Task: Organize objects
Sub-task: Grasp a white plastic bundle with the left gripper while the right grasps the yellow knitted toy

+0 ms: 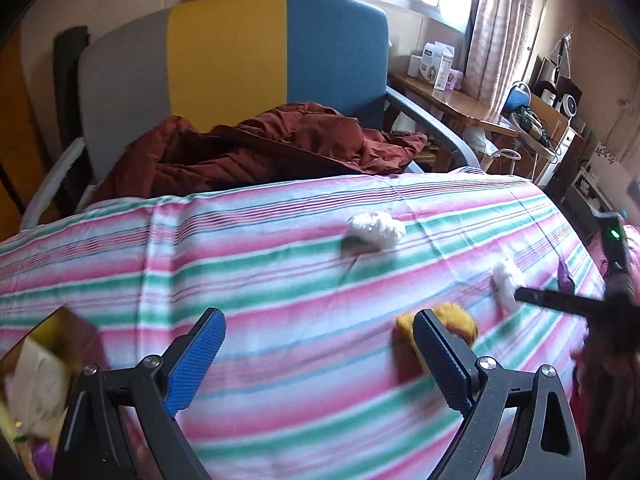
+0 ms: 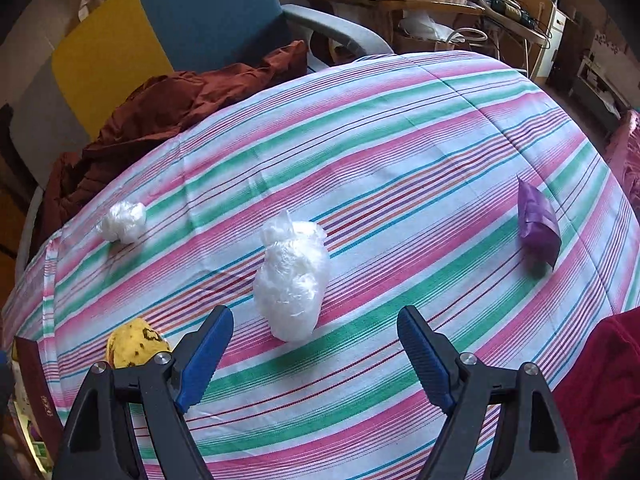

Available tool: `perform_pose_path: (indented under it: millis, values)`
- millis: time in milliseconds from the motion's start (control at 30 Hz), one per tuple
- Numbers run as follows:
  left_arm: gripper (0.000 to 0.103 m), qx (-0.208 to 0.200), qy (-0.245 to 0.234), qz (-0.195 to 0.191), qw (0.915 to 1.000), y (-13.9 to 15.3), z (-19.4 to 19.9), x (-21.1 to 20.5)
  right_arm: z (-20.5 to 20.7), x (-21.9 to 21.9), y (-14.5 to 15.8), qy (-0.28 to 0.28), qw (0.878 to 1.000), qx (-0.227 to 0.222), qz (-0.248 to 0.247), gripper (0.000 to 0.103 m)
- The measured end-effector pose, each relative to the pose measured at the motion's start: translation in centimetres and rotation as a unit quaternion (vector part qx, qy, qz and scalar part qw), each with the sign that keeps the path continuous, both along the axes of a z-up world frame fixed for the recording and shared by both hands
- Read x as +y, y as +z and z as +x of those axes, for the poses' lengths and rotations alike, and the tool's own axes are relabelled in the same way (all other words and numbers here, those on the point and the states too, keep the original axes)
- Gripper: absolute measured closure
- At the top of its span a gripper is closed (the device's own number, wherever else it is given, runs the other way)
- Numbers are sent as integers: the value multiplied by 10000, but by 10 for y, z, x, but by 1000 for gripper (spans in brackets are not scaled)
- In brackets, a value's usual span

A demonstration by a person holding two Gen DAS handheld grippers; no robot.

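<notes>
On the striped bedsheet [image 2: 400, 152] lie a large white plastic wad [image 2: 292, 284], a small white wad [image 2: 122, 222], a purple packet [image 2: 536, 224] and a yellow crumpled thing [image 2: 136, 346]. My right gripper [image 2: 316, 332] is open, and the large wad sits just ahead of its fingertips, untouched. My left gripper [image 1: 320, 340] is open over bare sheet with nothing between its fingers. The yellow thing [image 1: 460, 320] sits just behind its right finger. In the left wrist view the small wad [image 1: 376, 226] lies farther off, and the large wad [image 1: 508, 280] is beside a dark finger [image 1: 552, 300] of the right gripper.
An open box [image 1: 40, 360] with paper in it stands at the sheet's left edge. A rust-red jacket [image 1: 260, 148] lies on a grey, yellow and blue chair [image 1: 240, 52] beyond the bed. A cluttered wooden desk [image 2: 384, 0] stands at the back right. A red sleeve [image 2: 600, 380] is at the right.
</notes>
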State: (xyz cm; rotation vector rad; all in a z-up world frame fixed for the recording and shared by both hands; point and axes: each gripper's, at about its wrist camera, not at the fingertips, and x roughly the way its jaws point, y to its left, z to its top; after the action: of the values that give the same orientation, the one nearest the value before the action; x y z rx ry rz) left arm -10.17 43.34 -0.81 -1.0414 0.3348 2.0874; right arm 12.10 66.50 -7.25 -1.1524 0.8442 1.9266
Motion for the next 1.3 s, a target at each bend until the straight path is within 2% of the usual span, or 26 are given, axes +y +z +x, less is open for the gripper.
perform_pose_path:
  millis: [233,400,533,667,733,767,800,833,900,1067,1300]
  values:
    - [8,85,-315,-107,9994,-20,-26,61,-5,-7,5,208,9997,-55,112,17]
    - [8,-89,-389,-130,9991,-37,-44,100,-14,-16,12,475,9981,-146,364,17]
    - [8,-131,-415,-219,9988,-53,-49,126,-14,-16,12,478,9978,-194,414,17]
    - [8,-79,-513,-382,9979,-69,-54,151,-13,-18,20,455,9962,-198,720,17]
    - [28,-200,-553,-511,9970,-80,-61,157,-14,-22,25,545,9945,-74,889,17]
    - [54,-362,-575,-553,9962,-85,-65,158,-16,-25,29,616,9932,17,985,17]
    - [68,-298,-516,-593,9965,-87,-67,154,-18,-29,34,750,9915,184,1045,17]
    - [68,-221,-505,-553,9969,-85,-68,150,-22,-33,36,976,9893,397,1007,17]
    - [69,-375,-535,-445,9969,-84,-70,136,-36,-44,35,1469,9839,614,805,17]
    - [69,-361,-443,-460,9973,-84,-61,99,-69,-83,21,2585,9631,487,566,17]
    - [69,-654,-20,-486,9967,-81,-42,46,-94,-88,-7,2825,9591,140,76,17]
